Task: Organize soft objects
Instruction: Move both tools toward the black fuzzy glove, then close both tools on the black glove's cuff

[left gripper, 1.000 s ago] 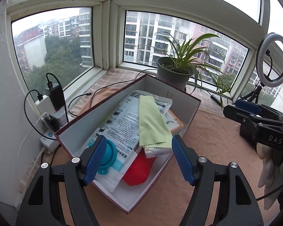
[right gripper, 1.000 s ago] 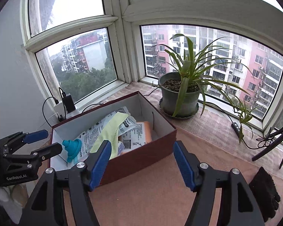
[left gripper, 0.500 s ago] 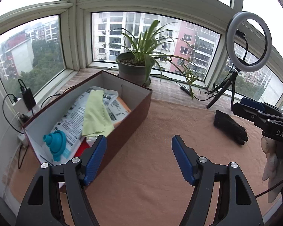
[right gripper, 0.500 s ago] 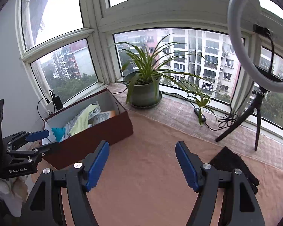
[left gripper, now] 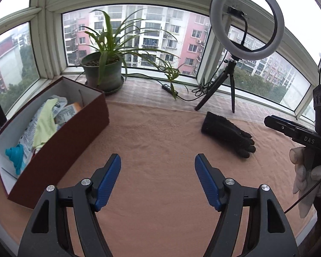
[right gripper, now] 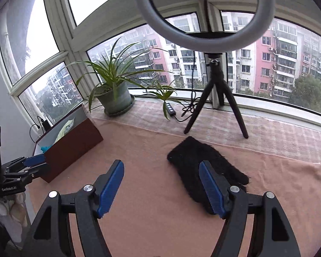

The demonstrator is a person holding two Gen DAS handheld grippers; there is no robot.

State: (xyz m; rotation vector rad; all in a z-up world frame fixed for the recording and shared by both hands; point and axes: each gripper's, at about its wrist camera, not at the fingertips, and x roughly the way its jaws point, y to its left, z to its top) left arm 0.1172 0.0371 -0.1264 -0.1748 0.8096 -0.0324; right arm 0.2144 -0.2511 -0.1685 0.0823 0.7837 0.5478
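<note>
Tools both released: right tool (right gripper: pixel 161 187) low over the worktop (right gripper: pixel 149 203), one blue pad overlapping the black glove (right gripper: pixel 194 162); left tool (left gripper: pixel 158 180) spread, gripping nothing. Best shifted right to centre on the glove body, then pinched for the red box (left gripper: pixel 60 141) beyond. Glove's near end hidden behind the pad; box contents mostly cut off.
</note>
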